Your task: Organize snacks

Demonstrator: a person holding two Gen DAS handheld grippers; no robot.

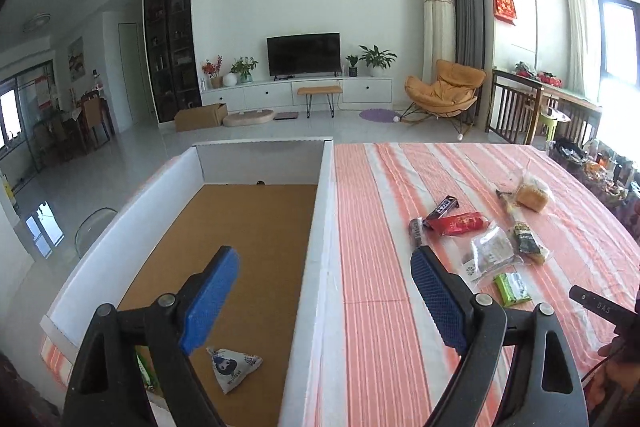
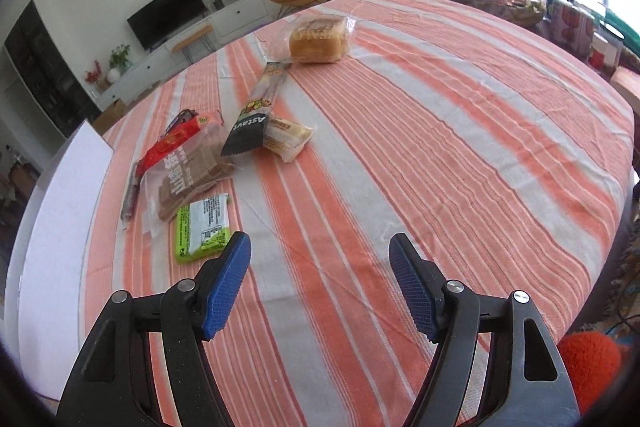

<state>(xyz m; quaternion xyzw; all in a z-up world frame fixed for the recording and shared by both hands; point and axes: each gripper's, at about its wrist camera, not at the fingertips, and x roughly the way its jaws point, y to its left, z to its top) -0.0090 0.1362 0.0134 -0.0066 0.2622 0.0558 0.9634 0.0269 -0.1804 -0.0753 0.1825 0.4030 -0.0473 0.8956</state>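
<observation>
Jaws of both grippers gape, empty: left gripper above the box wall, right gripper over bare tabletop.
Snacks lie clustered beside the box; the green packet sits nearest the right gripper, likely next, while one pouch is already boxed.

left gripper: black plastic frame with two curved arms, triangular cut-outs near the base
left fingers: flat blue pads, fine cross-hatched texture
left screws: round silver pivot bolts, two per arm
right gripper: same black frame, blue textured fingers, silver bolts
right gripper seen from left: black bar with pale lettering at the frame's right edge
</observation>
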